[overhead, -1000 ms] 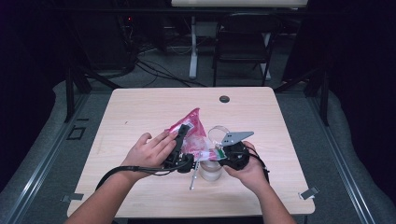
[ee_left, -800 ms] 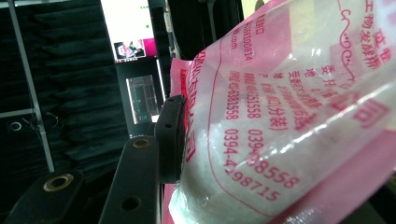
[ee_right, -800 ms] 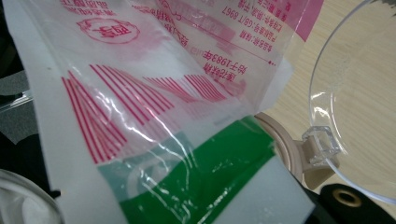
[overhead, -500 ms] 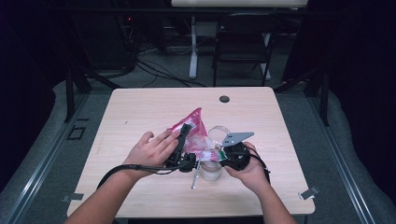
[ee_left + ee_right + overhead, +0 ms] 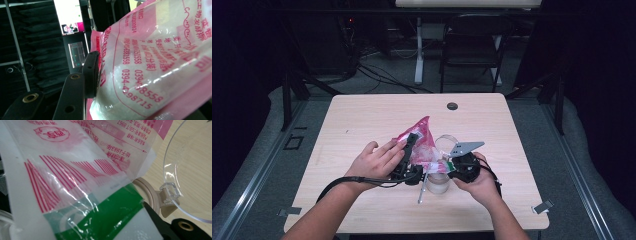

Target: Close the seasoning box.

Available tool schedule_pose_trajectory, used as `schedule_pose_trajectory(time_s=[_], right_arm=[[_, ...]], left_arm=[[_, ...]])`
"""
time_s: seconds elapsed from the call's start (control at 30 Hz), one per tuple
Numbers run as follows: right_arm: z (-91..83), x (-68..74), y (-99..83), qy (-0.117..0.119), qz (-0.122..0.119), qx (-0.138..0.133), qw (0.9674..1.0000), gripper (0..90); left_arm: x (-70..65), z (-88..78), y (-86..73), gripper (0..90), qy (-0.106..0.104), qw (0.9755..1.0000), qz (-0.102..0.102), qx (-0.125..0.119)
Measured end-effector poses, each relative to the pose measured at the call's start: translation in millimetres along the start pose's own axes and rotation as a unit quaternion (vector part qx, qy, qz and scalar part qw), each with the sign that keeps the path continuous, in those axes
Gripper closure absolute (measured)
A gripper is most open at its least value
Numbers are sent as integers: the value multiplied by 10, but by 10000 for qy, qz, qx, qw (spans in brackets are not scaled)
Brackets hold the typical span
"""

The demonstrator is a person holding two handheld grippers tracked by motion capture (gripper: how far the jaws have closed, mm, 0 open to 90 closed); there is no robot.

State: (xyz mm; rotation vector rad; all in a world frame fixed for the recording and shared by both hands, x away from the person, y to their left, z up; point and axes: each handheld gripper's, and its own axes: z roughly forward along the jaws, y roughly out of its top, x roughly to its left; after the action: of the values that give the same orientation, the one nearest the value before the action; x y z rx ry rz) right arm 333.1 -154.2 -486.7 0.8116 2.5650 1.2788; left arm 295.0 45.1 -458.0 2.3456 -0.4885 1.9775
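A pink and white printed plastic bag [image 5: 421, 136] with pale granules inside is held up over the middle of the table by both grippers. My left gripper [image 5: 411, 146] is shut on its left side; one black pad [image 5: 90, 75] presses into the bag [image 5: 155, 62]. From the right, my right gripper [image 5: 451, 166] is shut on the bag's lower edge with the green stripe [image 5: 110, 217]. Just below the bag stands a clear jar [image 5: 437, 183], its clear hinged lid [image 5: 446, 144] swung open. In the right gripper view the lid [image 5: 190, 170] is beside the bag [image 5: 75, 170].
A thin white utensil [image 5: 422, 193] lies against the jar at the near side. A small black round cap [image 5: 452, 106] sits near the far edge of the wooden table [image 5: 357, 125]. A folding chair [image 5: 472, 45] and cables are on the floor beyond.
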Motion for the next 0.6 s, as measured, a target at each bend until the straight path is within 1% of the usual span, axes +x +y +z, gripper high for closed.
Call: schedule_pose_trajectory(time_s=[0.07, 0.17, 0.2, 0.3, 0.37, 0.4, 0.43, 0.5, 0.53, 0.57, 0.6], right_arm=[[-1, 1, 0, -10, -26, 36, 10000, 900], [-1, 8, 0, -10, -18, 38, 10000, 900], [-1, 9, -1, -11, -20, 35, 10000, 900], [2, 11, -1, -8, -15, 26, 10000, 900], [3, 12, 1, -6, -22, 30, 10000, 900], [5, 13, 2, -5, -21, 24, 10000, 900], [6, 13, 4, 4, -30, 28, 10000, 900], [9, 14, 7, 3, -40, 35, 10000, 900], [12, 15, 7, 1, -42, 30, 10000, 900], [13, 15, 8, -4, -49, 39, 10000, 900], [16, 15, 8, -2, -47, 32, 10000, 900]], left_arm=[[-3, 6, -1, 640, 2, 10000, 24, 8], [14, 16, -3, 640, -89, 9999, 84, 22], [11, 15, -5, 641, -109, 9999, 60, 27], [10, 11, -4, 654, -88, 9998, 150, 23], [6, 8, -13, 657, -152, 9998, 127, 50], [8, 7, -16, 657, -178, 9997, 149, 68], [1, 5, -22, 657, -164, 9997, 136, 73], [1, 9, -27, 657, -158, 9997, 200, 49], [-4, 7, -31, 656, -174, 9996, 197, 66], [-17, 4, -37, 655, -192, 9997, 136, 83], [-13, 3, -38, 652, -189, 9997, 159, 84]])
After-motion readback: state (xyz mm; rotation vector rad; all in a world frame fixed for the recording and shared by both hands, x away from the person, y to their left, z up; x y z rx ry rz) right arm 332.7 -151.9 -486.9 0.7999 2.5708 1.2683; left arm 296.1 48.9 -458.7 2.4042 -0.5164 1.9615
